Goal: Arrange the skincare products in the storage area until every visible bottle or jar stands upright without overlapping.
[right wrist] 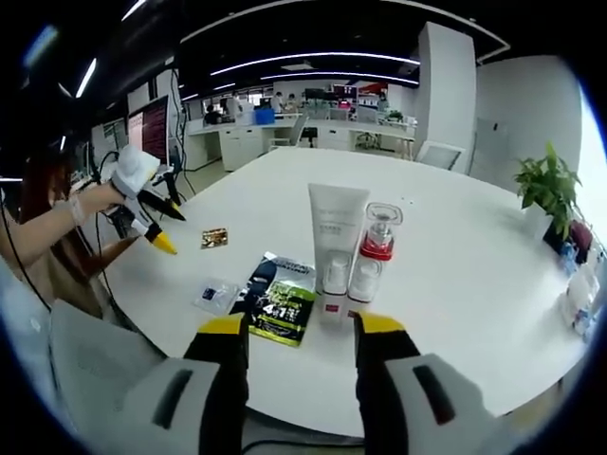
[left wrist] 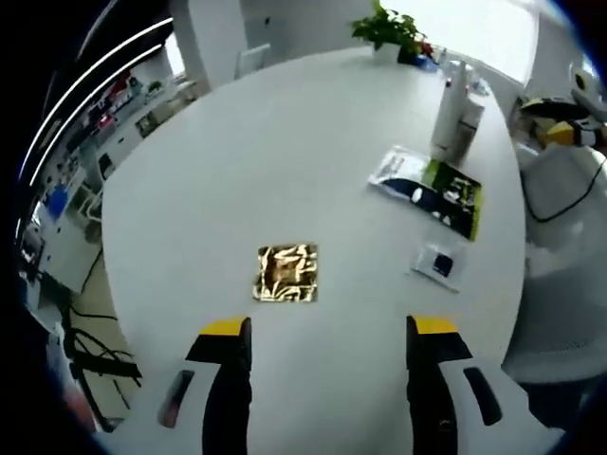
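Note:
On the white table point(right wrist: 474, 275) a white tube point(right wrist: 335, 242) stands upright on its cap, touching a clear-capped bottle with a red collar point(right wrist: 375, 248). Both also show far off as tube point(left wrist: 448, 109) and bottle point(left wrist: 470, 118). A green and black pouch point(right wrist: 281, 300) point(left wrist: 432, 185) lies flat beside them. A small blue-printed sachet point(right wrist: 213, 296) point(left wrist: 439, 263) and a gold foil sachet point(left wrist: 285, 273) point(right wrist: 214, 238) lie flat too. My right gripper point(right wrist: 303, 327) is open just short of the tube and bottle. My left gripper point(left wrist: 329, 332) is open above the table edge near the gold sachet.
A potted plant point(left wrist: 389, 28) point(right wrist: 548, 185) stands at the table's far end. A white chair point(left wrist: 560, 284) sits by the table. A person's hand holds the left gripper point(right wrist: 142, 204) at the left. Desks and screens point(right wrist: 237, 123) fill the room behind.

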The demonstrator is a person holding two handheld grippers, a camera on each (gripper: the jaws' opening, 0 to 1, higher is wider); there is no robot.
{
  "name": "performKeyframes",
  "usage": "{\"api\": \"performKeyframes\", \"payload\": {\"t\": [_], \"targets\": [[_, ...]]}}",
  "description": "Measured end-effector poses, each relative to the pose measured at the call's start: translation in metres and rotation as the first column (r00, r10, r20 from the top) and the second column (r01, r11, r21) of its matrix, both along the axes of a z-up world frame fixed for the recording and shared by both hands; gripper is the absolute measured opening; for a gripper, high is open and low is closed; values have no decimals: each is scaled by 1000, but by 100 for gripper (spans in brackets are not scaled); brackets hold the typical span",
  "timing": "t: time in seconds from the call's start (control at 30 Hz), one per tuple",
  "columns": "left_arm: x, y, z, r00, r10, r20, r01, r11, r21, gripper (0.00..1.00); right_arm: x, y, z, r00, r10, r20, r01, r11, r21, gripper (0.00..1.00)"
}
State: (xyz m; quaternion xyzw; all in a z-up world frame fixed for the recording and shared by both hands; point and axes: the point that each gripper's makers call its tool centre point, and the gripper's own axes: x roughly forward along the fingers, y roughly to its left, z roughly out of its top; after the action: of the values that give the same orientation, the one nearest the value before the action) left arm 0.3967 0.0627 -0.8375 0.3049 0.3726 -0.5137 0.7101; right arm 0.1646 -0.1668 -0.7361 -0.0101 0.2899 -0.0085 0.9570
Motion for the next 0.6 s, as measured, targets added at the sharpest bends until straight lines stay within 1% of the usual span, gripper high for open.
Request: {"api": "performKeyframes", "payload": {"t": [0.1, 0.23, 0.4, 0.6], "targets": [[9, 4, -5, 1000, -2, 23, 1, 999, 41, 61, 1, 0, 1, 1000, 2, 1, -2, 1000, -3, 44], [12, 4, -8, 1000, -7, 26, 6, 999, 49, 59, 0, -2, 2, 1000, -4, 2, 4, 1000, -1, 45], [22, 11, -15, 999, -14, 50, 9, 995, 102, 59, -1, -4, -1, 1000, -14, -5, 14, 1000, -2, 46], [33, 15, -19, 998, -13, 68, 5, 992, 130, 59, -1, -4, -3, 1000, -16, -12, 16, 1000, 3, 46]]}}
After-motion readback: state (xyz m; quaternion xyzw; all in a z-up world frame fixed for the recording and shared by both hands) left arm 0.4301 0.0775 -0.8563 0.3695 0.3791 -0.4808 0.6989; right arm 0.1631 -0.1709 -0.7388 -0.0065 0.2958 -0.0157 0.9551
